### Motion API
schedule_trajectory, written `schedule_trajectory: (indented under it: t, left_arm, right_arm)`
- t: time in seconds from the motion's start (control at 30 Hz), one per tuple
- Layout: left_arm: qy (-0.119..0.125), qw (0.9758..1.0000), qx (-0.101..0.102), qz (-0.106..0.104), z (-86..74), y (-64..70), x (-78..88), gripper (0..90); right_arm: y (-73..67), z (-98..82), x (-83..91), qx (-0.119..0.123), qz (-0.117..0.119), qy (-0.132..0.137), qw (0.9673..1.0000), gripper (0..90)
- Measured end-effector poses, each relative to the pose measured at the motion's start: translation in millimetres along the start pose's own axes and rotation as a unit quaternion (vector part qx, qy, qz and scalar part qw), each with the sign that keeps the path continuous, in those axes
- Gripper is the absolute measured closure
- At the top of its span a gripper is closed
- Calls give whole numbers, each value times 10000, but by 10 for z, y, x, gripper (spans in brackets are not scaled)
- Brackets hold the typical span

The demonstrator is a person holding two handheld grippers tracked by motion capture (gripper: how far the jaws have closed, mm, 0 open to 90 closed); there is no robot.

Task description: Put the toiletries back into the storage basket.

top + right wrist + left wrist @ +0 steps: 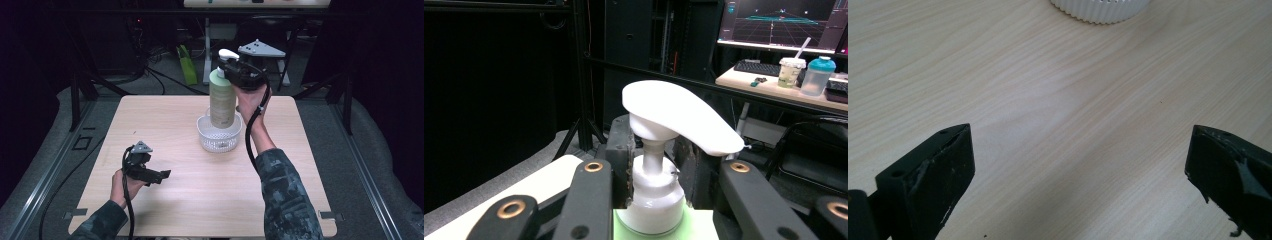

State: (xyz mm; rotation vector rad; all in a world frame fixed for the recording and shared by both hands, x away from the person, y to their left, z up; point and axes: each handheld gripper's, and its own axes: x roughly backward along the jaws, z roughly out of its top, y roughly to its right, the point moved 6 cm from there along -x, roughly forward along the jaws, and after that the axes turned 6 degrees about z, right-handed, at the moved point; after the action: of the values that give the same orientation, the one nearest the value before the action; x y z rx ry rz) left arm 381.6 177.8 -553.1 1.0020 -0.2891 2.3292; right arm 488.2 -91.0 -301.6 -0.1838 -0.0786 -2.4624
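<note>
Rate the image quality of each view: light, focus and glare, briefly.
High view: the table is evenly lit, the surroundings fall into near black, and the picture is soft overall. Left gripper view: the wood grain is sharp mid-frame, the near black jaws are blurred, and a pale sheen crosses the wood. Right gripper view: the white pump head is bright but not blown out, the left background is dark, and the far monitor glows.

Upright green pump bottle [222,100] in white basket [219,140]
</note>
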Motion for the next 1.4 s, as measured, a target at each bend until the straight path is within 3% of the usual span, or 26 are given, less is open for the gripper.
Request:
schedule_trajectory:
  t: [0.63,1.4]
  left_arm:
    - [1,10000,16,-4,-3,0,0,0]
    - [-7,10000,-15,-5,-4,-1,3,0]
  right_arm:
    - [58,-258,-158,-106,-46,-148,9998,695]
    - [90,-716,-304,-272,-47,-383,9989,695]
